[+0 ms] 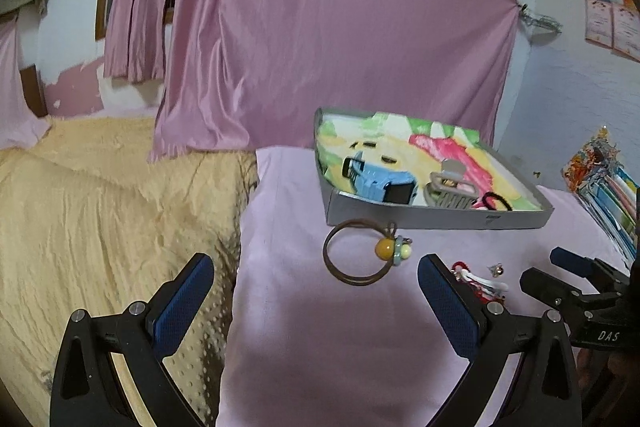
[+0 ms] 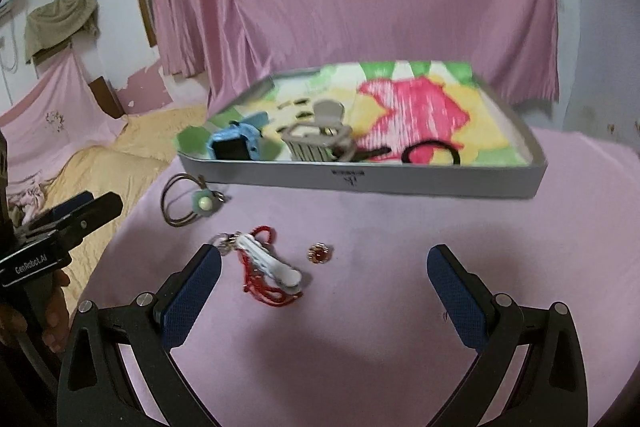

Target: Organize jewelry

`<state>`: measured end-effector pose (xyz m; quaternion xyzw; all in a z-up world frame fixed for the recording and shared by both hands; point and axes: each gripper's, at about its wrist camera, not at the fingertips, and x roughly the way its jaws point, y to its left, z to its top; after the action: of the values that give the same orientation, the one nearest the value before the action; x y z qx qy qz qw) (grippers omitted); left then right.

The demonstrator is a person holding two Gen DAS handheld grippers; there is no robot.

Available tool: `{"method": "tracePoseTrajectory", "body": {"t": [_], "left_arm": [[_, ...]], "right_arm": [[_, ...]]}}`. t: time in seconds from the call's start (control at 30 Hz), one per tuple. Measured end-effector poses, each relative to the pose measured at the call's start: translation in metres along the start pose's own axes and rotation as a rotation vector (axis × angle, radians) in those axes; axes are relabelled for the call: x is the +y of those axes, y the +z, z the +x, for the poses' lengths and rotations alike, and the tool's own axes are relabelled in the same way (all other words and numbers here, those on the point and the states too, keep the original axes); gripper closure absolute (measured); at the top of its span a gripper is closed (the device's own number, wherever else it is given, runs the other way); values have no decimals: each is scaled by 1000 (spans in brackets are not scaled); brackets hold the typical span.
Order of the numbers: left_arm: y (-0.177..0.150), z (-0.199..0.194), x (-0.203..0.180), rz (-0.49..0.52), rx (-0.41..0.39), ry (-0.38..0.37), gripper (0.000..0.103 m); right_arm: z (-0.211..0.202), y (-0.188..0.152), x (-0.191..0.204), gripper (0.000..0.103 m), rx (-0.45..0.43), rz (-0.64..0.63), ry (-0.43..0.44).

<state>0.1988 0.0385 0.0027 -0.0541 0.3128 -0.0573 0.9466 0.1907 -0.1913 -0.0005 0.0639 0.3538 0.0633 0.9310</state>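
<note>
With both tongs [image 1: 316,297] [image 2: 324,281] wide and empty, right should close squarely on the brooch [image 2: 319,253] at 12 o'clock, then lift to the tray [image 2: 400,183].

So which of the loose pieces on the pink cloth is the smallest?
The little red-stoned ring, lying alone right of the red and white bracelet. The brown hair tie with beads near the tray is far bigger.

Soft dim indoor light — fisheye-bent edges, slight blur on right view
</note>
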Motion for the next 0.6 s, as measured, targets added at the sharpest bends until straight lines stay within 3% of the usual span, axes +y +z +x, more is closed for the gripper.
{"method": "tracePoseTrajectory", "body": {"t": [0.27, 0.37, 0.4, 0.47, 0.53, 0.6], "left_arm": [[10, 27, 7, -22, 107, -11, 1], [15, 33, 5, -5, 115, -33, 4], [16, 36, 4, 4, 122, -43, 7], [18, 43, 2, 18, 143, -63, 22], [19, 49, 0, 22, 161, -72, 27], [19, 55, -1, 22, 177, -81, 32]], "right_arm": [[23, 5, -2, 4, 88, 33, 35], [27, 7, 5, 21, 97, 9, 34], [28, 8, 7, 28, 99, 5, 30], [30, 10, 6, 30, 106, 4, 25], [32, 11, 5, 39, 114, 11, 32], [34, 11, 4, 54, 126, 14, 33]]}}
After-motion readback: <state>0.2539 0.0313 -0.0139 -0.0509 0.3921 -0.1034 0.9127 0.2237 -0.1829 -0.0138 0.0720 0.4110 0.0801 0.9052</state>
